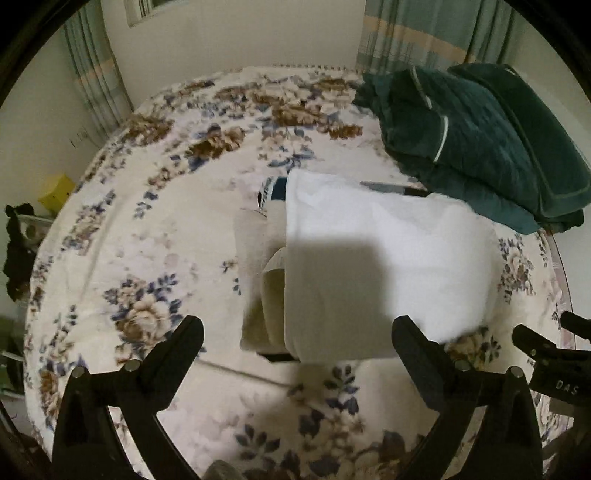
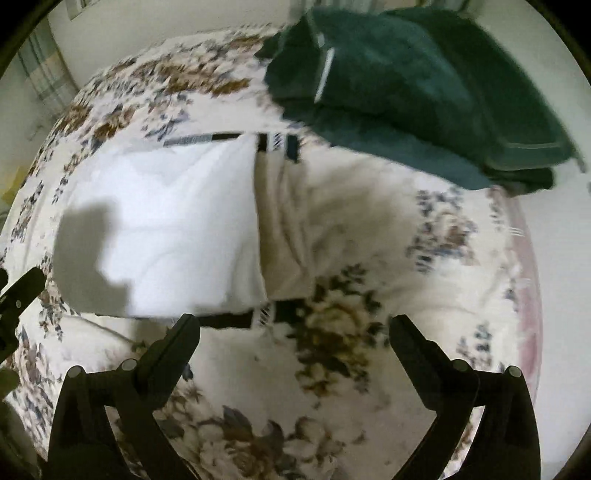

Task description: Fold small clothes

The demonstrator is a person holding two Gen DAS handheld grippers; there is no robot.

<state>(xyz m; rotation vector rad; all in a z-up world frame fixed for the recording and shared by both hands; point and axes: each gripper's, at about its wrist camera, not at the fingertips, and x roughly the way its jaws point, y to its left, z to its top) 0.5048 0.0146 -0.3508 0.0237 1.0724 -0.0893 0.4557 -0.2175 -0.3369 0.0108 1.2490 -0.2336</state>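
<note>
A white folded garment (image 1: 388,258) lies on the floral bedspread (image 1: 147,221), over cream layers (image 1: 266,280) with dark trim at its edges. In the right wrist view the white garment (image 2: 173,229) lies left of the cream part (image 2: 291,229). My left gripper (image 1: 297,332) is open and empty, just in front of the garment's near edge. My right gripper (image 2: 295,328) is open and empty, near the dark-trimmed near edge (image 2: 229,319). The right gripper's tip shows at the left wrist view's right edge (image 1: 546,354).
A pile of dark green folded clothes (image 1: 480,140) sits at the back right of the bed, also in the right wrist view (image 2: 406,85). Curtains (image 1: 424,33) and a wall stand behind. A yellow box (image 1: 55,190) and dark items are off the bed's left side.
</note>
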